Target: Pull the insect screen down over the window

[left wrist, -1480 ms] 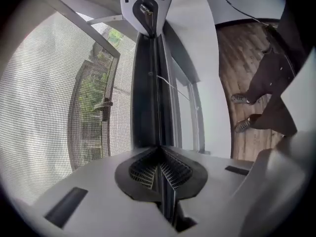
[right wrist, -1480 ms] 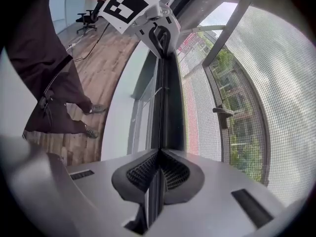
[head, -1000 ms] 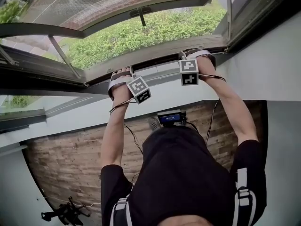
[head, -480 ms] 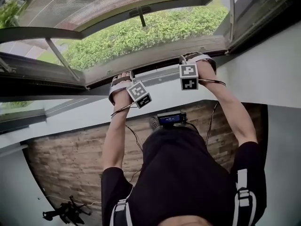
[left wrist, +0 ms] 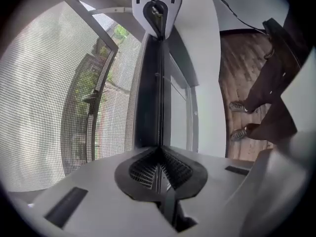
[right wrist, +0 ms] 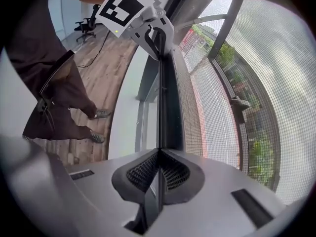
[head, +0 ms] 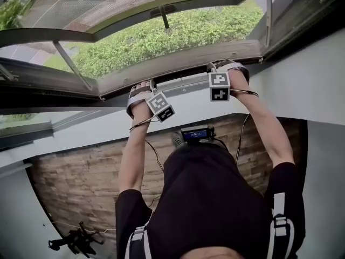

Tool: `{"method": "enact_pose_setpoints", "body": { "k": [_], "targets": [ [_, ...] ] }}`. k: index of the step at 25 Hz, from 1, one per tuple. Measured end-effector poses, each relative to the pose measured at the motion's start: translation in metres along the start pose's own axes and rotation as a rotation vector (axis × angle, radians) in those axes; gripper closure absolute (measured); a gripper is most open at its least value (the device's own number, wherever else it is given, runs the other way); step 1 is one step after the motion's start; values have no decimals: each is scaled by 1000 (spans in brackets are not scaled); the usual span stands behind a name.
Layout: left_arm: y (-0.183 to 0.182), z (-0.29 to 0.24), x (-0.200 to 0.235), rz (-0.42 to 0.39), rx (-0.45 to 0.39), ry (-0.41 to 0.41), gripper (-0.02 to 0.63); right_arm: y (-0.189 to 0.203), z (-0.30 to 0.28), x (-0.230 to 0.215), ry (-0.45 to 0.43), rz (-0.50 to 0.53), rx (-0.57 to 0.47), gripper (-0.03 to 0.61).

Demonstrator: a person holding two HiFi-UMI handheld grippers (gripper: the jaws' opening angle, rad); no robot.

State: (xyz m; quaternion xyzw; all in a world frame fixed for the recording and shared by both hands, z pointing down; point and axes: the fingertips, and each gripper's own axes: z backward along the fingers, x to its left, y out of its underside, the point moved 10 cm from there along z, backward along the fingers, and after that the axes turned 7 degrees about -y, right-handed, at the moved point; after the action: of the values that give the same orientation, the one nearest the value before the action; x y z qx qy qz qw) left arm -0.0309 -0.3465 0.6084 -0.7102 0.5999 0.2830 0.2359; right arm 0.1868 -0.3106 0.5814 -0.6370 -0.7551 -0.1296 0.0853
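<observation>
The insect screen's grey mesh [left wrist: 44, 93] [right wrist: 247, 73] ends in a dark bottom bar [left wrist: 150, 98] [right wrist: 168, 98], which runs across the window opening in the head view [head: 180, 82]. My left gripper [left wrist: 159, 151] [head: 144, 90] is shut on the bar's thin lip. My right gripper [right wrist: 159, 152] [head: 225, 70] is shut on the same lip further along. Each gripper view shows the other gripper at the far end of the bar: the right gripper [left wrist: 157, 6] and the left gripper [right wrist: 148, 28]. In the head view, both arms reach up to the bar.
Beyond the mesh hangs the outward-open window sash with its dark handle [head: 163, 12] [right wrist: 240, 104], and green hedge below. A white wall [head: 302, 80] frames the opening. Below are the wooden floor [head: 81, 182], the person's shoes [left wrist: 238, 120] and an office chair [head: 73, 243].
Both grippers and the bar they hold have come down a little in the head view. Both grips are unchanged.
</observation>
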Motion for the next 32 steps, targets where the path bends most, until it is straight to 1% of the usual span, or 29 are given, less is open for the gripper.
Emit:
{"method": "enact_pose_setpoints", "body": {
  "k": [3,5,7,8,10,12,16,19,23,24,26,29,30,32],
  "targets": [
    [3,-2,0,0,-14,-25,597,-3,-1,2,27,-12,6,560],
    [10,2,-1,26,-6,-32,595,-12,2,1,16,-13,-6,560],
    [10,4,-4,40,8,-43,595,-15,5,3,6,9,15,560],
    [8,5,-5,41,11,-51,595,-13,5,5,16,23,27,559],
    [5,5,-5,46,8,-69,594,-8,-1,6,64,43,26,558],
    [4,6,-5,43,8,-83,594,-6,0,7,87,47,25,558],
    [2,8,-4,40,11,-79,594,-6,8,9,56,42,42,558],
    [1,6,-7,42,27,-80,591,-5,-1,8,78,38,24,558],
    [3,3,-9,55,37,-71,589,-5,-5,8,83,26,4,560],
    [5,5,-9,58,41,-78,589,-6,-4,8,81,34,-4,560],
    [5,8,-7,52,54,-118,589,-6,-1,7,90,57,-7,560],
    [-5,12,4,25,70,-203,591,2,11,-2,146,67,-4,560],
    [-7,12,7,16,74,-210,591,4,17,-4,140,63,-1,559],
    [-13,11,9,12,56,-191,592,9,25,-3,120,45,13,560]
  ]
}}
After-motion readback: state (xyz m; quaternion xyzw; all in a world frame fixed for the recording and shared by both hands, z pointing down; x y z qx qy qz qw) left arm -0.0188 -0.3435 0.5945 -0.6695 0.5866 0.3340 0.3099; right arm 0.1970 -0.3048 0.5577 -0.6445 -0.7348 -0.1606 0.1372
